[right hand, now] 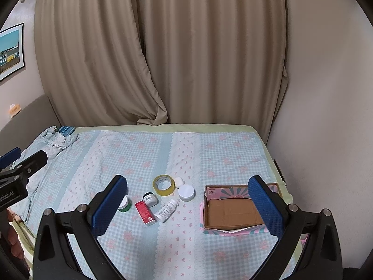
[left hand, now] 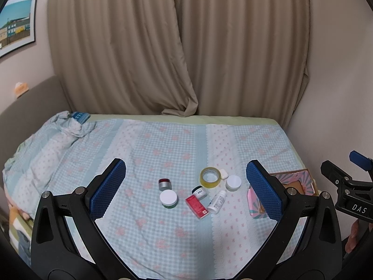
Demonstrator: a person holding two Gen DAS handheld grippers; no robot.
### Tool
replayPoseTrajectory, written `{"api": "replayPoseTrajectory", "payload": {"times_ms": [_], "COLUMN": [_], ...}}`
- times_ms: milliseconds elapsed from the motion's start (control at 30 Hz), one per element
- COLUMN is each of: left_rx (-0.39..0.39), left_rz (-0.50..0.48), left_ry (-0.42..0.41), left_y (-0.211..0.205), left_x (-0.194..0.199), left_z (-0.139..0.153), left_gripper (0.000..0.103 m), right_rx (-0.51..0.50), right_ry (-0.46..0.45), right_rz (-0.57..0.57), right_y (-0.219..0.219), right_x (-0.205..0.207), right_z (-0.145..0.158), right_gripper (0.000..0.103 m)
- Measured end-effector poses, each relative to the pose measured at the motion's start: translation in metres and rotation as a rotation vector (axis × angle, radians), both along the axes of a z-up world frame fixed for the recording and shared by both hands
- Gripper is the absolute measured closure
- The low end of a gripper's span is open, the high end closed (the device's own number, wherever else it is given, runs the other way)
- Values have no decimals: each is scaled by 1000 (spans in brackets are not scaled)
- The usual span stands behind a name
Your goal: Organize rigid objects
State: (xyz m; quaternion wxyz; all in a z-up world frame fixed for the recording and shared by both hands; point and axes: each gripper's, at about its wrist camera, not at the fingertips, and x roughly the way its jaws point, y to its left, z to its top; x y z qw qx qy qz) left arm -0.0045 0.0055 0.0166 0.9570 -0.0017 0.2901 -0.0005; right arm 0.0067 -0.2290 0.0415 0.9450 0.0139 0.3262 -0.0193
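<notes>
Small rigid items lie clustered on the bed: a yellow tape roll [left hand: 210, 177] [right hand: 164, 185], a white-lidded jar [left hand: 233, 183] [right hand: 186, 192], a small white case [left hand: 223, 173] [right hand: 179, 182], a dark-capped jar [left hand: 199, 192] [right hand: 150, 199], a red box [left hand: 197, 206] [right hand: 145, 211], a white bottle on its side [left hand: 216, 201] [right hand: 166, 210], a green jar [left hand: 168, 198] [right hand: 124, 204] and a silver jar [left hand: 164, 184]. An empty cardboard box [right hand: 230, 212] [left hand: 293, 182] sits to their right. My left gripper [left hand: 186, 186] and right gripper [right hand: 187, 203] hover open, short of the items, holding nothing.
The checked blue bedspread [right hand: 209, 154] is bunched up at the far left [left hand: 67, 126]. Beige curtains [left hand: 181, 46] hang behind the bed and a wall [right hand: 326, 116] closes the right side. Each gripper shows at the edge of the other's view.
</notes>
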Motion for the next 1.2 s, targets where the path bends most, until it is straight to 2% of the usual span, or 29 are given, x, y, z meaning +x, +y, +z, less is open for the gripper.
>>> {"api": "replayPoseTrajectory", "payload": {"times_ms": [967, 1200], "left_rx": [-21, -43], "left_rz": [10, 32], "left_ry": [14, 72], "left_y": [2, 17], "left_x": [-1, 13], "left_z": [-7, -18], "left_gripper": [1, 1], "right_rx": [14, 18], "right_ry": [-6, 18], "right_rz": [-4, 15], "right_y": [0, -7], "right_x": [3, 10], "right_z": [-3, -10], "right_gripper": [0, 0]}}
